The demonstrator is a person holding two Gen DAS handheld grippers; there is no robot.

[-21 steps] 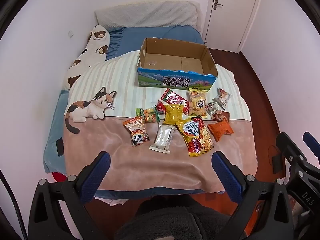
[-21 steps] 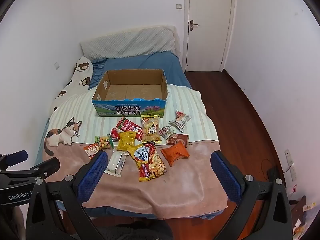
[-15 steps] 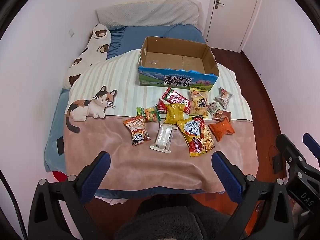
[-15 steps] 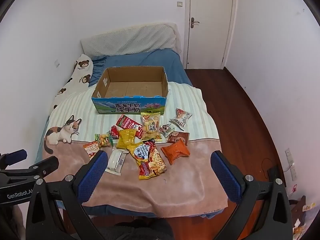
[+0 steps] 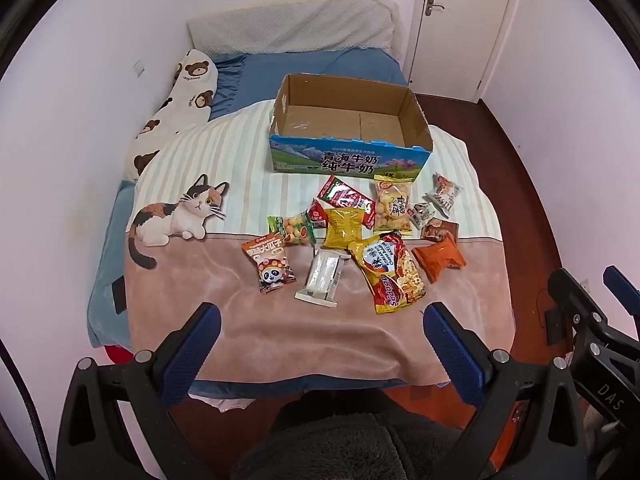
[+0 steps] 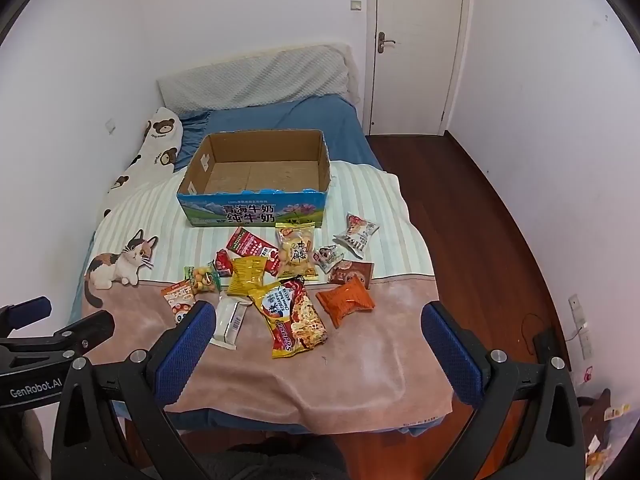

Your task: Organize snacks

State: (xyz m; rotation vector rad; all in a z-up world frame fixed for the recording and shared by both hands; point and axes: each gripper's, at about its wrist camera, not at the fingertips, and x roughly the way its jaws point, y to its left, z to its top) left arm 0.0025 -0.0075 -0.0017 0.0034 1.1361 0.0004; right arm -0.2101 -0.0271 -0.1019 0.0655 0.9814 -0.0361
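Several snack packets lie on the bed blanket in front of an empty open cardboard box, which also shows in the right wrist view. Among them are a big yellow-red noodle bag, an orange packet, a white bar and a panda packet. The noodle bag and orange packet show in the right wrist view too. My left gripper is open and empty, held above the bed's near edge. My right gripper is open and empty, to its right.
The bed carries a cat-print blanket, with a bear-print pillow along the left wall. Wooden floor runs along the bed's right side to a closed white door. A dark fleece garment sits just below the grippers.
Both grippers have moved slightly forward toward the bed, so the snacks and box look a little closer. Both stay open. Nothing on the bed has moved.
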